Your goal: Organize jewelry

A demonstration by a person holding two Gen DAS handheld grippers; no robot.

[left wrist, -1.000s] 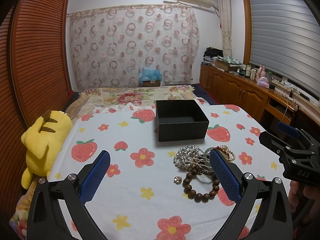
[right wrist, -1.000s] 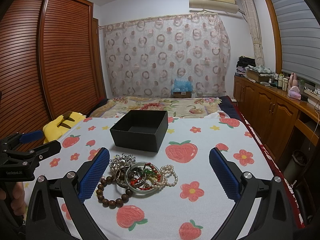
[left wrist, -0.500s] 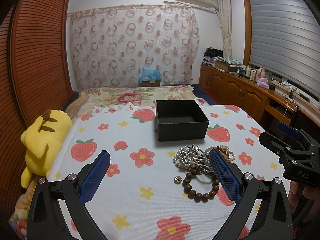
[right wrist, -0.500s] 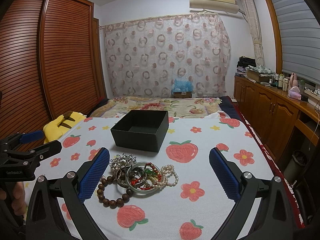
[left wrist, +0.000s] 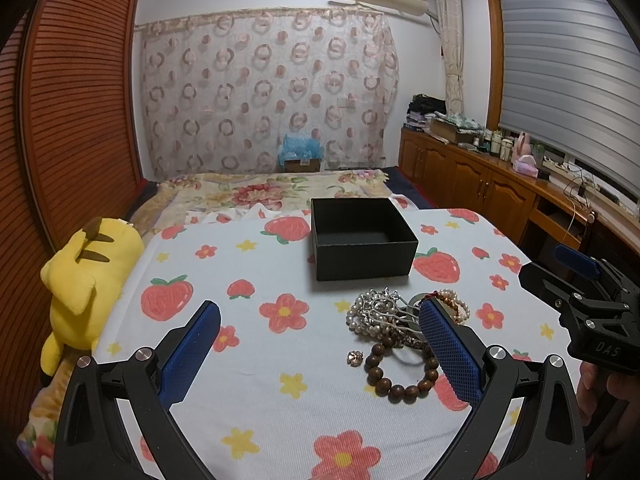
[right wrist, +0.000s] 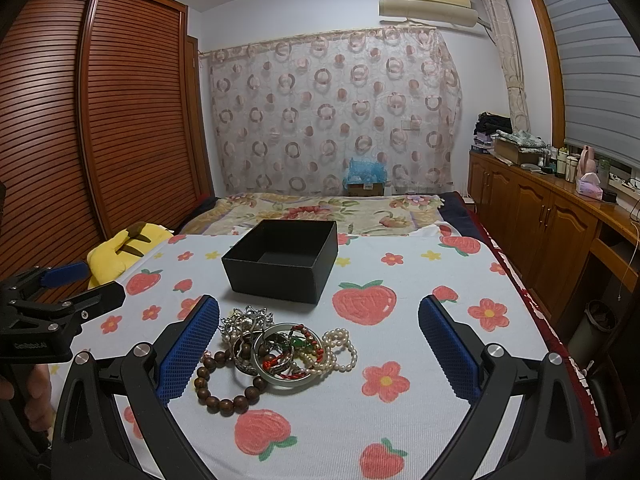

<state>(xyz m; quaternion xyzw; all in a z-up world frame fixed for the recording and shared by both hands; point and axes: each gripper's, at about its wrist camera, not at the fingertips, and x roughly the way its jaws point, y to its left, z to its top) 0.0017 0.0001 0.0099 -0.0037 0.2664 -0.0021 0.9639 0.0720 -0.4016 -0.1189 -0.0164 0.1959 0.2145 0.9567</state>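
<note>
Both grippers are held with their blue-padded fingers spread wide apart and nothing between them: the left gripper (left wrist: 320, 344) and the right gripper (right wrist: 320, 340) are poised above the bed, not yet touching anything.

The tangled heap of jewelry (right wrist: 280, 344), made up of silver chains, pearl strands, a metal bangle and red-and-green pieces, lies just ahead of the right gripper's left finger and beside the left gripper's right finger. A brown wooden bead bracelet (left wrist: 400, 372) rests at the near edge of the heap, and a small coppery flower-shaped charm (left wrist: 355, 357) lies apart, just to its left. The open black square cardboard box (right wrist: 282, 266) stands beyond the heap, farther out than the fingertips, and appears empty.

A likely failure is judged to be snagging: because the pieces are interlocked, one lifted strand could drag others along and scatter them short of the box. The small charm could be pressed into the soft cloth and missed.

The surface is a white strawberry-and-flower printed bedspread (left wrist: 256, 280), yielding rather than firm. A yellow plush toy (left wrist: 84, 280) is seen at the bed's left edge, with a slatted wooden wardrobe (right wrist: 100, 120), a circle-patterned curtain (right wrist: 332, 112) and wooden cabinets (right wrist: 532, 216) around the room.
</note>
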